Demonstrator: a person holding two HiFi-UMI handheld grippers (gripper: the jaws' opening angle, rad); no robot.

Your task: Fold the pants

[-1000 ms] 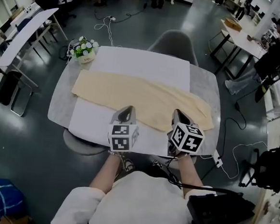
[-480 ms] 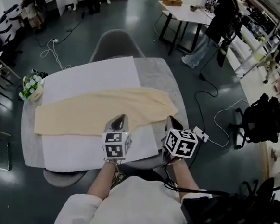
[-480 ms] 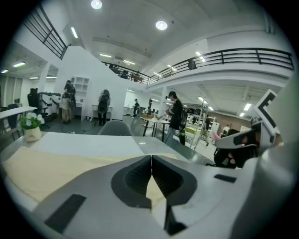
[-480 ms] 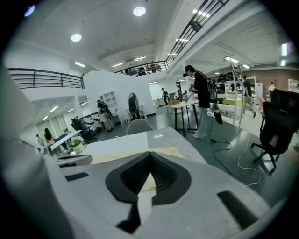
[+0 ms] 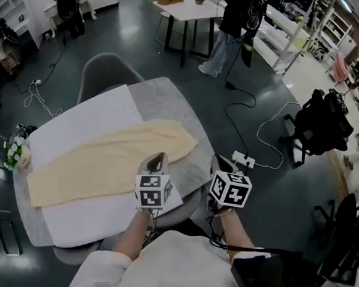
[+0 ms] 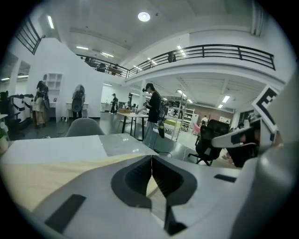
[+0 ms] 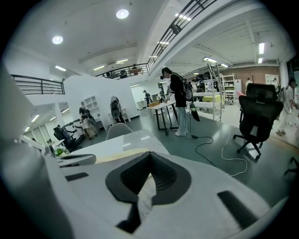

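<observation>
Head view: your left gripper [image 5: 158, 161] and right gripper [image 5: 218, 166] hover with jaws closed and empty near the pants [image 5: 104, 162], which lie flat on the bench [image 5: 164, 101].

It is a large open lab or workshop hall, with a railed upper gallery [image 6: 219, 49], a dark floor [image 5: 114, 35] trailing cables [image 5: 259, 124], work tables [image 5: 189, 9], shelves [image 7: 224, 88] and rolling office chairs [image 5: 320, 123].

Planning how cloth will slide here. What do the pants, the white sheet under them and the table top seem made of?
The pants look like soft matte cloth, pale yellow, lying limp with gentle creases. The white sheet: thin matte fabric or paper, flat with straight edges; which is unclear. The table: probably grey stone or laminate, smooth and glossy, catching light reflections.
</observation>
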